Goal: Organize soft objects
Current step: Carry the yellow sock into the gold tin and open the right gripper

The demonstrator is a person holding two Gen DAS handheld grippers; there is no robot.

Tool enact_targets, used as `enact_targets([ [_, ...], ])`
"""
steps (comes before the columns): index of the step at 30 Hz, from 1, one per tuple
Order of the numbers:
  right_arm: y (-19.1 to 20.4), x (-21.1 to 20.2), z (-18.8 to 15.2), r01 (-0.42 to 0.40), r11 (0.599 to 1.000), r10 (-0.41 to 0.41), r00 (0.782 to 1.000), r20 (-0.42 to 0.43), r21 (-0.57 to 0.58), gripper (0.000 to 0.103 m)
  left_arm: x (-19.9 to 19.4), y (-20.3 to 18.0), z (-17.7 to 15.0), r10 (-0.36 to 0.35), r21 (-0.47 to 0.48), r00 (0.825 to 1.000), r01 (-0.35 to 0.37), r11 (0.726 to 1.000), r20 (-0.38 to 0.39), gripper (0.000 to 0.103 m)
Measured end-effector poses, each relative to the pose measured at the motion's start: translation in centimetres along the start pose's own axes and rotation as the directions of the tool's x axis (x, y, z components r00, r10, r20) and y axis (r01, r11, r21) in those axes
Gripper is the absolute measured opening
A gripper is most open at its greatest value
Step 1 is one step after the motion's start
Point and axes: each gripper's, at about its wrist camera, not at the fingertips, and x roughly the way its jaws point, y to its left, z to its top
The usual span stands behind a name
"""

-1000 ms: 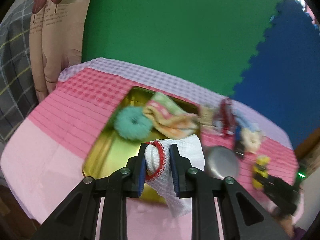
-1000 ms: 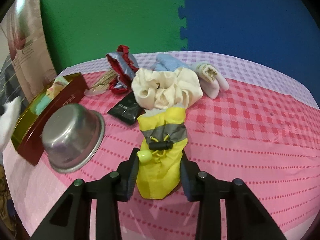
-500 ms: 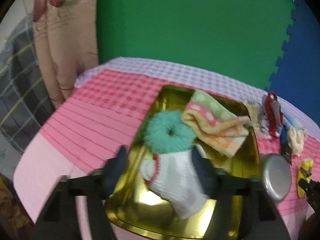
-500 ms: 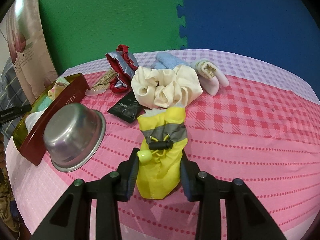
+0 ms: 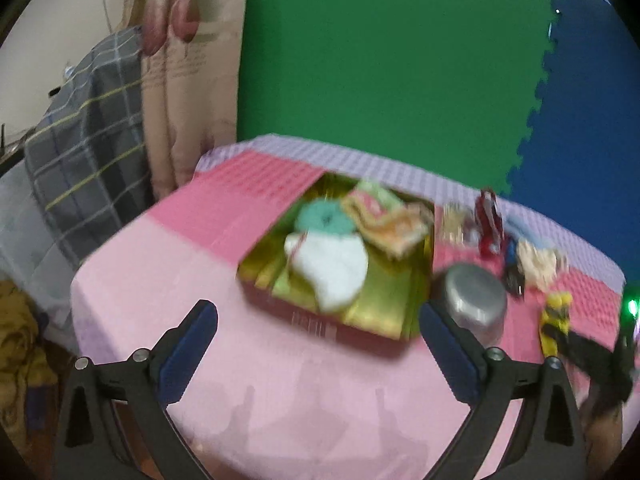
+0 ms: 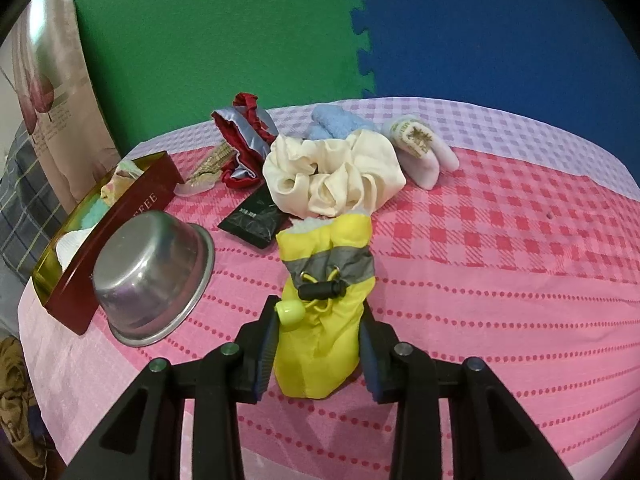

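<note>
A gold tin [image 5: 400, 312] on the pink cloth holds a white sock [image 5: 332, 264], a teal scrunchie [image 5: 324, 220] and a folded pastel cloth [image 5: 384, 220]. My left gripper [image 5: 316, 314] hangs in front of the tin, back from it. Its jaws are opening wide and nothing is between them. My right gripper [image 6: 318, 326] is shut on a yellow pouch [image 6: 324, 320] with a grey band, which rests on the table. Behind the pouch lie a cream scrunchie [image 6: 332, 176], a red and silver scrunchie [image 6: 244, 136], a light blue cloth [image 6: 332, 124] and a pale bootie [image 6: 420, 148].
An upturned steel bowl [image 6: 152, 272] sits between the tin's red wall [image 6: 132, 208] and the pouch. A black packet [image 6: 256, 220] lies beside the cream scrunchie. The table's near and left edges drop off to a plaid blanket [image 5: 88, 152] and a curtain.
My left gripper opened and let go of the white sock, which now lies in the tin. Then it drew back from the tin. The right gripper and pouch stayed put.
</note>
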Motion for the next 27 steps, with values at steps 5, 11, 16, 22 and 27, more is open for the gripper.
enact_targets([
  [5,1.2,-0.8,-0.3,-0.011,1.0,0.01,1.0,-0.018,-0.03,0.036,-1.6,0.9,-3.7,0.039,0.006,0.998,-0.039,0.999,-0.049,0.1],
  [11,5.9,-3.7,1.6,-0.12,0.99,0.121,0.992,0.02,-0.068,0.036,-0.3,1.9,-4.5,0.061,0.012,0.994,-0.06,0.998,-0.095,0.101],
  [16,12.4,-4.0,4.5,-0.218,0.964,0.223,0.975,0.02,-0.153,0.036,0.9,2.6,-4.7,0.047,-0.015,0.983,-0.051,0.999,-0.176,0.101],
  [22,20.1,-0.5,7.3,-0.31,0.927,0.308,0.95,-0.046,-0.209,0.036,0.1,3.6,-4.2,0.01,-0.082,0.988,-0.023,0.996,-0.153,0.102],
  [27,24.0,3.8,7.9,-0.311,0.921,0.293,0.95,-0.112,-0.233,0.036,0.5,4.6,-3.8,0.019,-0.12,0.987,-0.038,0.992,-0.16,0.102],
])
